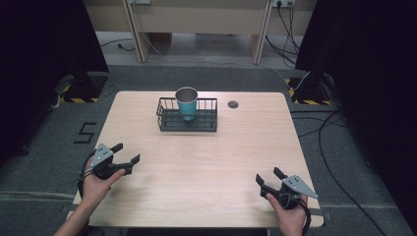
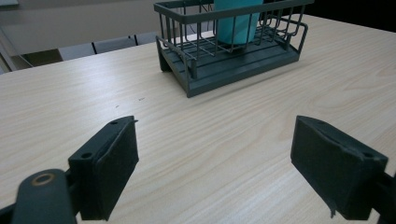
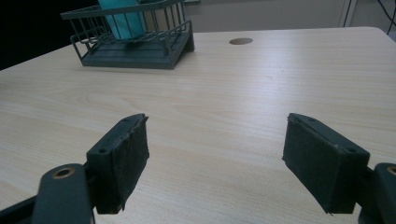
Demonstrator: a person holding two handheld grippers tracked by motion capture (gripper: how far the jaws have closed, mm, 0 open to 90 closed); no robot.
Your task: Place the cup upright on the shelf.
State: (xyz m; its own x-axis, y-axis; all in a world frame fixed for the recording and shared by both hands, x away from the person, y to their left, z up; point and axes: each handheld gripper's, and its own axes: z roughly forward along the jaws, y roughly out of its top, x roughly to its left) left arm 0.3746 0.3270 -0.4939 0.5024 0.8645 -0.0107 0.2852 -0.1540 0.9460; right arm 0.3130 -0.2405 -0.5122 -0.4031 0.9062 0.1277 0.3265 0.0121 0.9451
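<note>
Holding both my left gripper (image 1: 124, 153) and right gripper (image 1: 268, 177) spread wide and empty, I see the teal cup (image 1: 187, 103) upright in the wire basket (image 1: 209, 121), well ahead of my fingers; probably light, rigid, slick, best pinched across its rim.

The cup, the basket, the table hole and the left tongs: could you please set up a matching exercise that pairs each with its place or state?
Things:
1. cup
2. basket
3. hole
4. left tongs

Places or states:
A. open, at the table's near left
B. stands upright inside the basket
C. in the tabletop, right of the basket
D. rests on the far middle of the table

Pairs: 1-B, 2-D, 3-C, 4-A
</note>
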